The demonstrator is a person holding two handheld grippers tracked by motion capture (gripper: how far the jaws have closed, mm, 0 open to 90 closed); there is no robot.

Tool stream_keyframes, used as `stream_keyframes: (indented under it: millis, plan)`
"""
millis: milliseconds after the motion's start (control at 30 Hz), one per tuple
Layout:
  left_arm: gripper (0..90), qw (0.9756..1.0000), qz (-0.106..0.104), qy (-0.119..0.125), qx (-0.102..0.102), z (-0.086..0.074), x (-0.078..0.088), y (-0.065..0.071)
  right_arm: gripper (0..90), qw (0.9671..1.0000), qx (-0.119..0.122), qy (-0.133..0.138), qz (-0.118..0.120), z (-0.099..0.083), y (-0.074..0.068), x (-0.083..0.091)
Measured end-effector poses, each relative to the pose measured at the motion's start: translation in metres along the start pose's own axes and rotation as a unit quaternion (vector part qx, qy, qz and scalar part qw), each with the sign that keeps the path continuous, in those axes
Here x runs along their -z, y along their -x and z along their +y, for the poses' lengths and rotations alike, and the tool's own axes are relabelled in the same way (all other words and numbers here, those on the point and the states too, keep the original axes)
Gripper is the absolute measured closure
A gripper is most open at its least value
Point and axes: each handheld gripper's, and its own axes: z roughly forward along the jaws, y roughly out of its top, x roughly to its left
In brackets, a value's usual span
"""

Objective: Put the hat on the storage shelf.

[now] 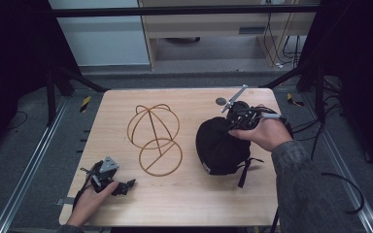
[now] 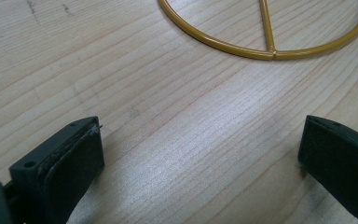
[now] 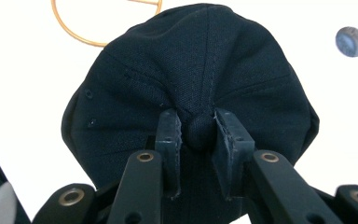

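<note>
A black cap (image 1: pixel 220 144) lies on the wooden table (image 1: pixel 184 204), right of centre, with a strap trailing toward the front. My right gripper (image 1: pixel 236 121) is shut on the cap, its jaws pinching the button and cloth at the crown (image 3: pixel 198 130). A gold wire hat stand (image 1: pixel 154 132) sits at the table's middle; part of its round base ring (image 2: pixel 265 49) shows ahead of my left gripper. My left gripper (image 1: pixel 126 186) rests at the front left of the table, open, with bare wood between its pads (image 2: pixel 70 163).
A small grey disc (image 1: pixel 221 101) lies on the table behind the cap, also in the right gripper view (image 3: pixel 350 41). Dark frame posts and cables (image 1: pixel 315 121) stand beside the table's right edge. The person's sleeve (image 1: pixel 301 189) covers the front right corner.
</note>
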Motion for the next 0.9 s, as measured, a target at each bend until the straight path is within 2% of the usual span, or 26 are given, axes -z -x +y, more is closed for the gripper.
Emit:
stream_keyframes:
  millis: [367,733,900]
  plan:
    - [0.0,1.0,0.0,0.0,0.0,0.0,0.0,0.0,73.0,0.9998,0.01,0.006,-0.016,0.003,-0.004,0.032]
    - [0.0,1.0,0.001,0.0,0.0,0.0,0.0,0.0,73.2,0.9981,0.023,0.046,-0.035,0.012,-0.015,0.061]
    - [0.0,1.0,0.001,0.0,0.001,0.0,0.0,0.0,73.2,0.9973,0.029,0.058,-0.035,0.016,-0.019,0.073]
